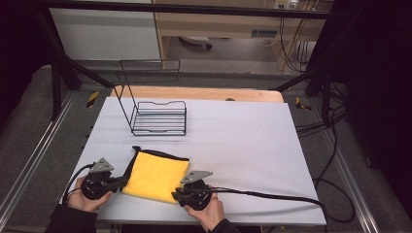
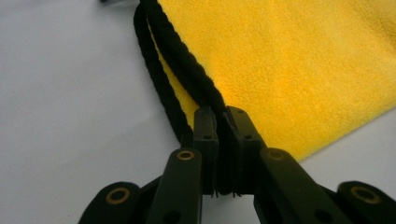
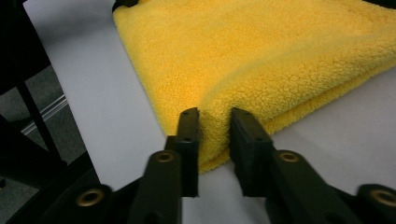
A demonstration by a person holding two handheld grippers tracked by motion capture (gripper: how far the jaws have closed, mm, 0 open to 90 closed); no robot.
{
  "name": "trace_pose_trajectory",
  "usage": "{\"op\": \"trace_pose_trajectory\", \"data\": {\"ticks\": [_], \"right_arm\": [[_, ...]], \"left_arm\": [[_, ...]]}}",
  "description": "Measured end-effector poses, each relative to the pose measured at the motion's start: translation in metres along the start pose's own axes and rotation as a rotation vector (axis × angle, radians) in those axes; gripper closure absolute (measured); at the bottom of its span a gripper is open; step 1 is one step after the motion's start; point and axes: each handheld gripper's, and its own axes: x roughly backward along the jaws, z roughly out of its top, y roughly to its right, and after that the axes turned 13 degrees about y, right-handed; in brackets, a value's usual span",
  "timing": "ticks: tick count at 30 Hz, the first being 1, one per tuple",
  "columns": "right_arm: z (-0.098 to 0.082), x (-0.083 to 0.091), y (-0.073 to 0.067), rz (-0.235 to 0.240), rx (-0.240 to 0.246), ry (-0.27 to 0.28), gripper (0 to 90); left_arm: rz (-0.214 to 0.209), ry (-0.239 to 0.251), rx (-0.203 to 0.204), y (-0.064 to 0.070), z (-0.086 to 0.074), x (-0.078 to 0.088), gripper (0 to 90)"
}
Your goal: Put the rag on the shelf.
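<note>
Yellow fleece cloth [image 1: 155, 175], folded and edged with black cord, lies flat on a white table [image 1: 243, 141] near the person's edge. It serves as the landmark for everything else.

At the cloth's near left corner sits the left gripper [image 1: 121, 182], held low by a hand [image 1: 87, 199]. In the left gripper view [image 2: 223, 119] its two black jaws stand almost together, pinching the black cord [image 2: 182, 65] and the cloth corner between them.

At the cloth's near right corner sits the right gripper [image 1: 176, 194], held by the other hand [image 1: 209, 211]. In the right gripper view [image 3: 215, 119] its jaws have a thick fold of the yellow pile [image 3: 261, 51] squeezed between the pads, so this corner also looks held.

Beyond the cloth's far edge, a little to the left, a black wire rack [image 1: 158, 116] stands on the table with its tall back frame rising behind it. A black cable [image 1: 272, 195] trails from the right gripper away to the cloth's right.

The step in hand appears to be taking hold of the cloth's two near corners, and both grips look set. The next move probably calls for raising both corners together and evenly, keeping the grips firm so that the thick fold does not slip out, then carrying the cloth forward, perhaps to fold it over or bring it toward the rack.
</note>
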Motion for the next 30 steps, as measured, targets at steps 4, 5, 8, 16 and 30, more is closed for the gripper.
{"op": "trace_pose_trajectory", "data": {"ticks": [4, 5, 8, 16, 30], "right_arm": [[0.003, 0.0, 0.003, 0.017, -0.006, -0.019, 87.3], [0.004, 0.001, 0.003, 0.018, -0.007, -0.023, 87.7], [0.01, 0.006, 0.007, 0.019, 0.002, -0.035, 88.4], [0.026, 0.029, 0.035, -0.037, 0.025, -0.078, 88.5], [0.019, 0.042, 0.055, -0.164, 0.045, -0.049, 61.3]], "left_arm": [[-0.001, 0.007, 0.026, 0.0, 0.0, 0.001, 83.1], [-0.005, 0.007, 0.033, 0.001, 0.0, 0.001, 83.1], [-0.023, 0.014, 0.041, 0.004, 0.001, 0.002, 83.0], [-0.12, 0.018, -0.028, 0.035, 0.007, -0.001, 76.2], [0.009, 0.11, -0.098, 0.015, 0.057, -0.023, 39.1]]}}
